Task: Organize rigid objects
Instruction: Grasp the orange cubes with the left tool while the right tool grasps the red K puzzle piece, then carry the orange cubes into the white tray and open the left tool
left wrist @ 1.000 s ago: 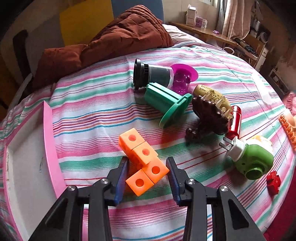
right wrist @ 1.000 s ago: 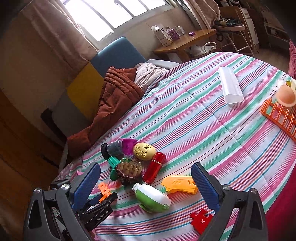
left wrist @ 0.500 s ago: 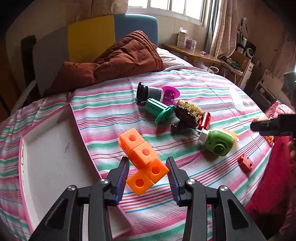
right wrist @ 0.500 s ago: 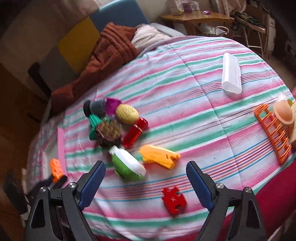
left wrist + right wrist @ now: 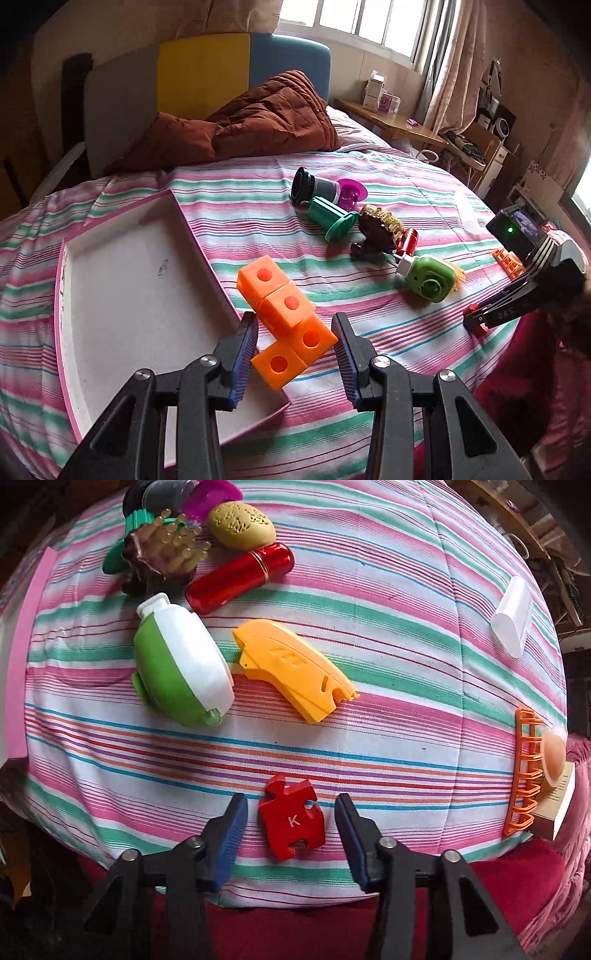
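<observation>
- Left wrist view: the left gripper (image 5: 293,345) is shut on the orange chain of linked plastic cubes (image 5: 286,314), its jaws pinching the lowest cubes while the rest of the chain sticks up and away from the fingertips.
- Since a second ago this gripper has lifted clear of the striped bed cover (image 5: 369,314); the shallow white tray with the pink rim (image 5: 122,295), earlier only an edge at the left, now lies directly beneath and to the left of the jaws.
- Likely meaning: the cubes are about ready to be let go into the tray.
- Right wrist view: the right gripper (image 5: 291,821) points down at the bed, and the flat red puzzle piece marked K (image 5: 291,821) lies between the jaws.
- These jaws have just been closing from wide apart; a little cover shows on both sides of the piece, so it is not yet pinched.
- Beyond the fingertips wait the green-and-white rounded plug-in device (image 5: 181,664) and the yellow plastic shell (image 5: 295,668), both untouched.
</observation>
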Available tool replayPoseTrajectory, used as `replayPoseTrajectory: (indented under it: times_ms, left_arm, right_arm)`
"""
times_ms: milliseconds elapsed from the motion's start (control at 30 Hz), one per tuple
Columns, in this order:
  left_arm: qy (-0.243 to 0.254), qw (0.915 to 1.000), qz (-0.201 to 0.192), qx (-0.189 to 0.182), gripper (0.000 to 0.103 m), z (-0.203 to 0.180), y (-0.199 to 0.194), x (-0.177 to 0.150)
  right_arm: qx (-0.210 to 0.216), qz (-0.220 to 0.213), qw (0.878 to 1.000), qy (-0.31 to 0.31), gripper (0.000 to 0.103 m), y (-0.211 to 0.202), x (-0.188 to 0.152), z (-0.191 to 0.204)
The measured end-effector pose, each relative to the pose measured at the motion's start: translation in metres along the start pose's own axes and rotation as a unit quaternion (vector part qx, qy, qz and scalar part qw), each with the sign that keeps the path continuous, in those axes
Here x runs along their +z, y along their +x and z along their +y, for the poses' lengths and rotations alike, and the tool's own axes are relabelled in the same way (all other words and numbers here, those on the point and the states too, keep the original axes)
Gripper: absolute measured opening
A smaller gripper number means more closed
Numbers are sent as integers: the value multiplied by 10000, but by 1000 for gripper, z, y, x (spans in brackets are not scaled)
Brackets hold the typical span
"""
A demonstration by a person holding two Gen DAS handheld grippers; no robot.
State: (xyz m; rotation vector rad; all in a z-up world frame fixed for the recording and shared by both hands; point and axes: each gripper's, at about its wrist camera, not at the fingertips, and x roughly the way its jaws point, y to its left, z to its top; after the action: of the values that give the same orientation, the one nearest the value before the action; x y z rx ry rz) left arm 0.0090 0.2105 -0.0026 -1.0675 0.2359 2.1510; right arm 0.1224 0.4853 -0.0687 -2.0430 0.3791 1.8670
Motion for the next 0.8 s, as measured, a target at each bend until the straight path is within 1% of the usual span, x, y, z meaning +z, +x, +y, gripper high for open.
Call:
replayPoseTrajectory:
  times_ms: [67,167,233,300,400,500,567,667,800]
  left_arm:
    - [-89,10000,-33,-7,42,6,-4,-1]
    - [-149,9998,-90,60,42,17,-10,-3]
    - [-302,9995,-86,87,42,31,-14,-4]
    - [-522,9985,-85,165,42,51,-16,-3]
    - [-896,9950,-92,423,42,89,-18,-4]
    - [-1296,9896,-42,618,42,132,-16,-5]
    - [-1464,9864,-33,747,42,156,-15,-5]
    - [-1523,9838,51,939,42,183,-6,0]
    - [-1339,9845,74,1132,42,198,11,13]
  right_arm:
    - [25,65,10000,10,33,4,-1,-3]
    - [9,-50,9999,-120,31,4,-8,-1]
    - [4,-109,9998,-151,31,4,-12,-1]
    - [19,-151,9998,-133,31,5,-16,-3]
    - [-11,-272,9996,-114,31,3,-22,-4]
    - [-33,-396,9992,-97,31,2,-29,-6]
    - [-31,-469,9989,-78,31,2,-34,-7]
    - [-4,-568,9984,-35,31,1,-41,-10]
    - [26,-701,9975,12,31,1,-51,-13]
